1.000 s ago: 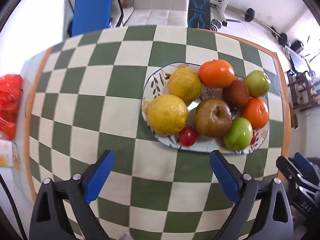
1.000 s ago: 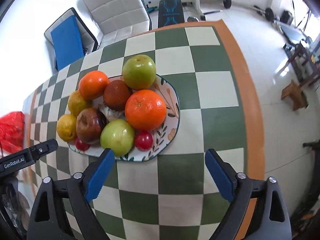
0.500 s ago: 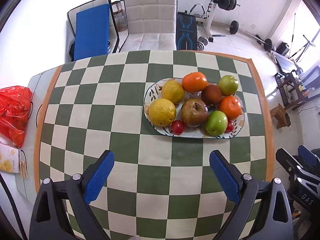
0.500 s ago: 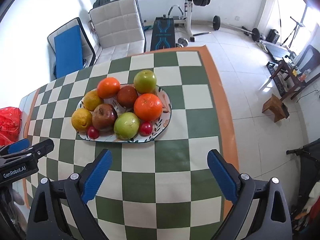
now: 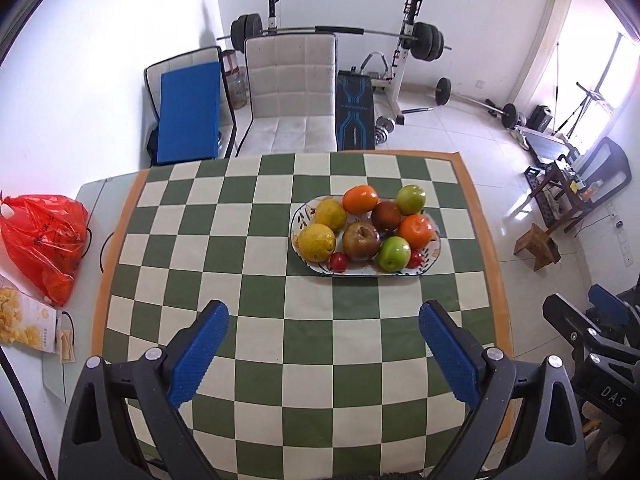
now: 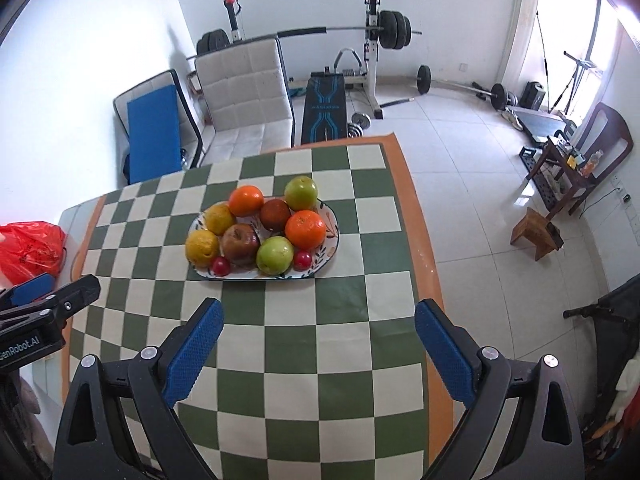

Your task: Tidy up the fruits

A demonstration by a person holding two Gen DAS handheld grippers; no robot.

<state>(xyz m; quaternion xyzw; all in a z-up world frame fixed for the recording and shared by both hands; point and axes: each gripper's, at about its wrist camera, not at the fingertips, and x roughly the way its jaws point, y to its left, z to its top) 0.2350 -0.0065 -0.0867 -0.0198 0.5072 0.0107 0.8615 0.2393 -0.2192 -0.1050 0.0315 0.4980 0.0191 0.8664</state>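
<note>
Both the left gripper (image 5: 324,344) and right gripper (image 6: 319,342) hang wide open and empty, high above the checked tablecloth (image 5: 280,320). The plate (image 6: 330,240) of fruit (nine pieces, packed touching) sits at twelve o'clock, farther off than a second ago, suggesting the sorting is finished.

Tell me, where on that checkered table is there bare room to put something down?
Most of the checkered cloth is bare: the wide stretch left of the plate, toward the red bag, and the strip between the plate and both open grippers, left gripper and right gripper. The plate itself is crowded with fruit, and little cloth remains between it and the table's right edge.
</note>
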